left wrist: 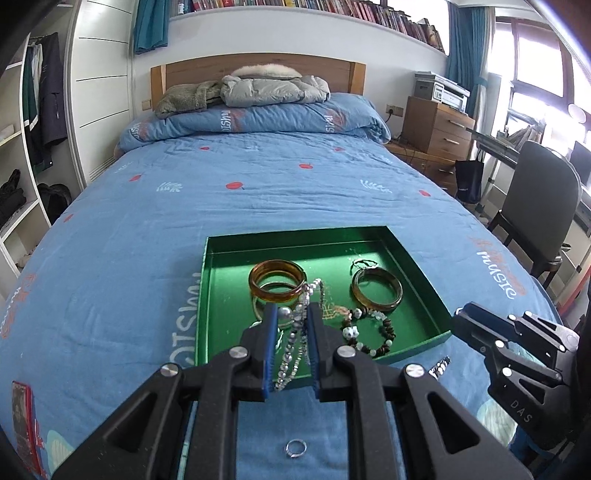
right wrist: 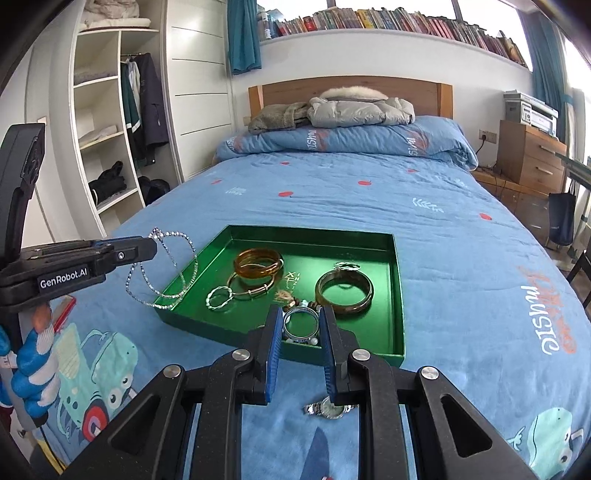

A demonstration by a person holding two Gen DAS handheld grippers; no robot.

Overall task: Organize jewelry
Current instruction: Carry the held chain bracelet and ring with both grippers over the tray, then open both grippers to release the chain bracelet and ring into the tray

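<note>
Left gripper [left wrist: 291, 325] angled downward, pads pinching a dangling silver bead necklace [right wrist: 162, 269] beside the green tray [right wrist: 397, 295], right gripper [right wrist: 301, 325] tilted down over the tray's near edge, clamping a silver bangle [right wrist: 301, 323]

- Green tray [right wrist: 398, 288], glossy inside
- Amber bangles [left wrist: 277, 279]
- Silver beaded necklace [right wrist: 173, 266]
- Blue bedspread [left wrist: 236, 206] with red dots, white leaf sprigs
- Black grippers with blue pads [right wrist: 273, 354]
- Teal curtains [right wrist: 242, 35]
</note>
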